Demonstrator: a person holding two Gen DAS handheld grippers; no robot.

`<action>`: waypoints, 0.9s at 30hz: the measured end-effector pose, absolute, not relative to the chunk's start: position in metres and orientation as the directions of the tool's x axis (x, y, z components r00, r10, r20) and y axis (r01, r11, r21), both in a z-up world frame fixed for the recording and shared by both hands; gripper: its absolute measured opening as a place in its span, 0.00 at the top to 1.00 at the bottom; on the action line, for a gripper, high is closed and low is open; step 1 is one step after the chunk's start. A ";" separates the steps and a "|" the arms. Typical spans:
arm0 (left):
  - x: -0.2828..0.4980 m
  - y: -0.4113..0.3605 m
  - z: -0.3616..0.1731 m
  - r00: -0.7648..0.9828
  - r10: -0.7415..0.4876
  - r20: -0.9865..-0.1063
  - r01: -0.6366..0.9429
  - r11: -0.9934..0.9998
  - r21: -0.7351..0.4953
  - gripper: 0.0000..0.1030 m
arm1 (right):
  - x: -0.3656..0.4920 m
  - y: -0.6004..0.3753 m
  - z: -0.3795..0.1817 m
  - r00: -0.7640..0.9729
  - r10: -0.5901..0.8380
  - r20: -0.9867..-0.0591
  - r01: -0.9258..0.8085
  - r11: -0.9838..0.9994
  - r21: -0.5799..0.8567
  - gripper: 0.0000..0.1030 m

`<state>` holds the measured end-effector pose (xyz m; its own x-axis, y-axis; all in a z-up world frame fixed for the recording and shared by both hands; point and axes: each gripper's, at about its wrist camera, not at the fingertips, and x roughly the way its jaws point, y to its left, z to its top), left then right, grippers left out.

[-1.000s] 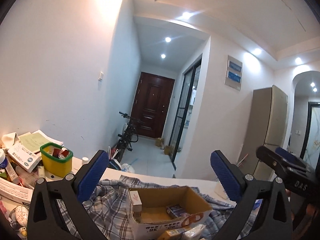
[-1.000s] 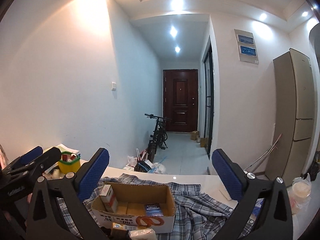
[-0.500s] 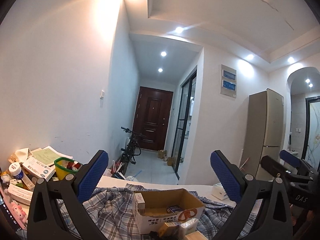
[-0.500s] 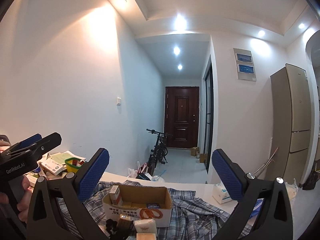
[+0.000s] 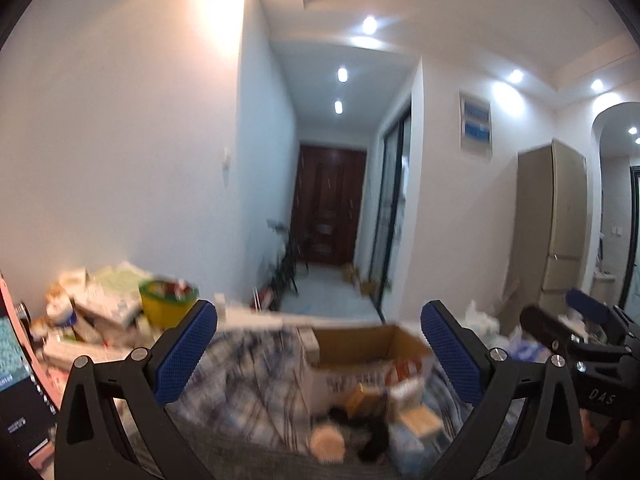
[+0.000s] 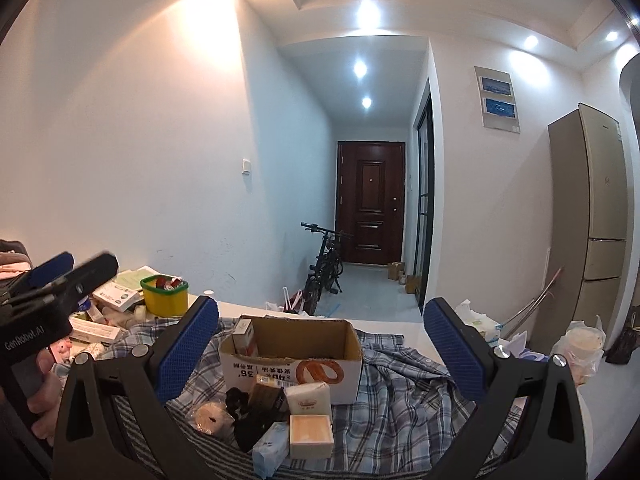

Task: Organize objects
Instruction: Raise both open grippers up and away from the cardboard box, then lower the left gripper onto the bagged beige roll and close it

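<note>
Plaid cloth (image 6: 400,392), cardboard box (image 6: 292,360) holding carton (image 6: 244,334)

The left wrist view is smeared by motion: the box (image 5: 362,350), the plaid cloth (image 5: 256,376) and the small packs (image 5: 400,404) before it lose their edges, and the print on them cannot be read. The pile (image 5: 92,312) at far left is a blur too — only the yellow tub (image 5: 166,306) stands out. In the right wrist view the left gripper (image 6: 60,276) is cut off by the left edge, and its jaws cannot be judged there. The black thing (image 6: 250,426) among the packs is too dark to tell. The box's floor (image 6: 296,342) is hidden behind its near wall — the bottom edge crops the near cloth (image 6: 400,420).
</note>
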<state>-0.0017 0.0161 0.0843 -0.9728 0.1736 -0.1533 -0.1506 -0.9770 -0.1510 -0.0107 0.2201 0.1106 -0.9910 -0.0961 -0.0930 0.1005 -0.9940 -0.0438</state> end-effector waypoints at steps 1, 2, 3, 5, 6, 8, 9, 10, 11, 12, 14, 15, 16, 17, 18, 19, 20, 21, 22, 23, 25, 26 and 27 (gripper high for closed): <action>-0.006 0.013 0.082 -0.960 0.196 -0.201 -0.160 -0.971 -0.179 0.00 | -0.011 0.220 0.108 -0.991 -0.096 -0.096 0.101 -0.994 -0.043 0.00; -0.009 0.012 0.079 -0.951 0.208 -0.229 -0.165 -0.967 -0.193 0.00 | -0.010 0.221 0.105 -0.990 -0.099 -0.101 0.103 -0.994 -0.039 0.00; -0.010 0.013 0.076 -0.948 0.203 -0.246 -0.160 -0.970 -0.183 0.00 | -0.011 0.221 0.103 -0.989 -0.101 -0.108 0.105 -0.994 -0.034 0.00; -0.009 0.017 0.071 -0.954 0.156 -0.255 -0.128 -0.984 -0.124 0.00 | -0.009 0.222 0.097 -0.987 -0.102 -0.121 0.105 -0.994 -0.022 0.00; -0.008 0.020 0.067 -0.957 0.125 -0.262 -0.105 -0.990 -0.089 0.00 | -0.010 0.223 0.094 -0.986 -0.102 -0.129 0.105 -0.994 -0.020 0.00; -0.004 0.025 0.060 -0.951 0.093 -0.296 -0.085 -0.996 -0.040 0.00 | -0.011 0.223 0.090 -0.986 -0.090 -0.144 0.095 -0.995 -0.025 0.00; -0.001 0.027 0.056 -0.945 0.100 -0.313 -0.096 -0.995 -0.028 0.00 | -0.012 0.223 0.088 -0.985 -0.081 -0.150 0.087 -0.996 -0.031 0.00; 0.002 0.028 0.051 -0.940 0.110 -0.323 -0.106 -0.994 -0.031 0.00 | -0.012 0.223 0.086 -0.985 -0.071 -0.156 0.078 -0.996 -0.038 0.00; 0.004 0.028 0.046 -0.938 0.117 -0.325 -0.110 -0.993 -0.038 0.00 | -0.013 0.224 0.084 -0.985 -0.064 -0.160 0.071 -0.997 -0.042 0.00; 0.007 0.028 0.043 -0.940 0.127 -0.317 -0.119 -0.992 -0.047 0.00 | -0.013 0.225 0.082 -0.985 -0.060 -0.164 0.067 -0.997 -0.040 0.00; 0.009 0.030 0.036 -0.936 0.164 -0.311 -0.152 -0.986 -0.063 0.00 | -0.013 0.227 0.077 -0.981 -0.065 -0.181 0.070 -0.997 -0.020 0.00; 0.008 0.031 0.032 -0.929 0.170 -0.328 -0.155 -0.985 -0.073 0.00 | -0.013 0.229 0.075 -0.979 -0.071 -0.190 0.074 -0.997 -0.007 0.00; 0.004 0.031 0.026 -0.924 0.171 -0.342 -0.151 -0.985 -0.085 0.00 | -0.013 0.230 0.071 -0.976 -0.076 -0.202 0.077 -0.997 0.003 0.00; 0.001 0.031 0.022 -0.922 0.167 -0.350 -0.142 -0.985 -0.095 0.00 | -0.013 0.230 0.068 -0.974 -0.076 -0.212 0.076 -0.997 0.008 0.00; 0.001 0.032 0.019 -0.921 0.159 -0.357 -0.131 -0.986 -0.101 0.00 | -0.013 0.231 0.066 -0.972 -0.073 -0.221 0.073 -0.997 0.009 0.01; 0.000 0.033 0.013 -0.919 0.148 -0.365 -0.117 -0.988 -0.104 0.00 | -0.013 0.231 0.062 -0.971 -0.067 -0.231 0.068 -0.998 0.005 0.01; 0.001 0.034 0.009 -0.919 0.145 -0.367 -0.113 -0.988 -0.106 0.00 | -0.013 0.232 0.059 -0.968 -0.060 -0.242 0.062 -0.998 -0.002 0.01; 0.001 0.036 0.005 -0.918 0.140 -0.371 -0.109 -0.989 -0.102 0.00 | -0.013 0.231 0.055 -0.966 -0.054 -0.254 0.058 -0.998 -0.008 0.01; 0.002 0.037 0.001 -0.917 0.133 -0.376 -0.104 -0.990 -0.097 0.00 | -0.013 0.232 0.051 -0.962 -0.050 -0.268 0.056 -0.998 -0.014 0.02; 0.001 0.038 -0.001 -0.915 0.129 -0.383 -0.101 -0.991 -0.092 0.00 | -0.014 0.233 0.048 -0.959 -0.047 -0.281 0.054 -0.998 -0.017 0.02; -0.001 0.040 -0.008 -0.907 0.128 -0.401 -0.100 -0.991 -0.089 0.00 | -0.015 0.236 0.042 -0.951 -0.041 -0.306 0.047 -0.999 -0.012 0.03; -0.003 0.041 -0.010 -0.902 0.135 -0.410 -0.106 -0.990 -0.093 0.00 | -0.016 0.237 0.039 -0.948 -0.039 -0.315 0.044 -0.999 -0.008 0.03; -0.004 0.041 -0.013 -0.898 0.145 -0.416 -0.112 -0.988 -0.102 0.00 | -0.017 0.239 0.036 -0.945 -0.037 -0.325 0.040 -0.999 -0.001 0.03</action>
<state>-0.0044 0.0412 -0.0126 -0.8978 0.1447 -0.4160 -0.1119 -0.9884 -0.1023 -0.0172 0.2392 0.0363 -0.9448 -0.0373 -0.3255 0.0398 -0.9992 -0.0009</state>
